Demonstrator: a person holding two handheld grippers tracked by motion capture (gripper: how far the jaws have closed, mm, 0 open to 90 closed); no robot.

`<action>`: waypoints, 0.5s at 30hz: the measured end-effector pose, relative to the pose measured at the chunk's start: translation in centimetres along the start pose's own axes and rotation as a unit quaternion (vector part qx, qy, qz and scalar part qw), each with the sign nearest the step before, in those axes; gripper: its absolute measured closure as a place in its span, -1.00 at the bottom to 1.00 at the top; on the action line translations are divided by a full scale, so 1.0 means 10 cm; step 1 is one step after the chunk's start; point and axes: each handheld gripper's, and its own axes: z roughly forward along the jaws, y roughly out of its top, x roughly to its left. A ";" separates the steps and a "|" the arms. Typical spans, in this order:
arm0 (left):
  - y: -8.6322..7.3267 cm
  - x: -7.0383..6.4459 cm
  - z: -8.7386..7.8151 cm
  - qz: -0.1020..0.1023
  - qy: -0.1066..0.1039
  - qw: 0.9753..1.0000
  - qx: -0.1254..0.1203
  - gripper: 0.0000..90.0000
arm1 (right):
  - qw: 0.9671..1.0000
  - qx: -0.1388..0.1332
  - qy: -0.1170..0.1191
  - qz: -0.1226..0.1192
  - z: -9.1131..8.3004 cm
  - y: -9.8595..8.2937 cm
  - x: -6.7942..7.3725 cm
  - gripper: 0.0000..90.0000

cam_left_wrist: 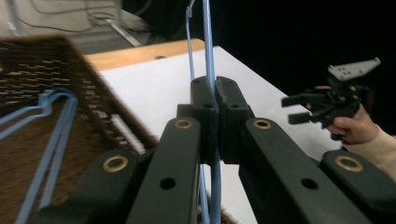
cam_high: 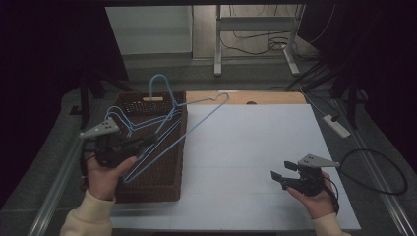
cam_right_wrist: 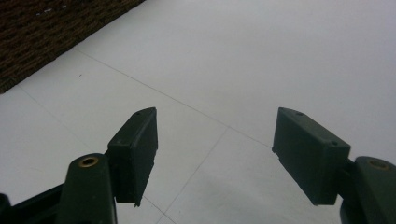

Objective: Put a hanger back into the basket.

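- Left gripper [cam_high: 147,141], lower left of the high view: held in the person's left hand [cam_high: 105,174] over the wicker basket [cam_high: 162,182]; its grey plate sits at the far left edge of the basket.
- Its jaws are closed tight on the wire of a light blue hanger [cam_high: 196,123]; in the left gripper view the two pads press together at frame centre with the blue wire [cam_left_wrist: 208,56] running straight up between them.
- The hanger is lifted and tilted: its long bar slants from the lower left, near the hand, up to the right, with its far corner over the white tabletop [cam_high: 255,147] near the wooden strip at the back edge.
- More blue hangers [cam_high: 130,123] lie in the basket, left of centre; one hook [cam_high: 160,83] rises above the basket's back rim. In the left gripper view they show at the left edge, inside the brown weave.
- The basket stands on the left part of the tabletop, its right wall just beside the open white surface.
- Right gripper [cam_high: 280,178], lower right of the high view: held in the right hand [cam_high: 319,199], low over the bare tabletop, well apart from hanger and basket, pointing left.
- Its jaws stand wide apart with nothing between them; the right gripper view shows white tabletop [cam_right_wrist: 261,56] in the gap and a corner of basket at upper left.
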 end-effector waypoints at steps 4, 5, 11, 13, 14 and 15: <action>-0.04 0.19 -0.18 -0.009 0.028 1.000 -0.007 0.94 | 1.000 0.005 0.001 -0.003 0.01 0.00 0.00 -0.30; -0.05 0.22 -0.21 -0.012 0.033 0.999 -0.007 0.94 | 1.000 0.006 0.001 -0.003 0.02 -0.01 0.00 -0.30; -0.14 0.49 -0.35 -0.030 0.070 0.997 -0.008 0.94 | 1.000 0.014 0.002 -0.004 0.04 -0.02 0.01 -0.30; -0.17 0.58 -0.39 -0.035 0.081 0.996 -0.007 0.94 | 1.000 0.018 0.002 -0.007 0.05 -0.02 0.01 -0.30; -0.18 0.61 -0.41 -0.036 0.085 0.996 -0.006 0.94 | 1.000 0.019 0.002 -0.007 0.05 -0.02 0.01 -0.30; -0.19 0.64 -0.42 -0.039 0.088 0.995 -0.005 0.94 | 1.000 0.019 0.003 -0.008 0.06 -0.02 0.01 -0.30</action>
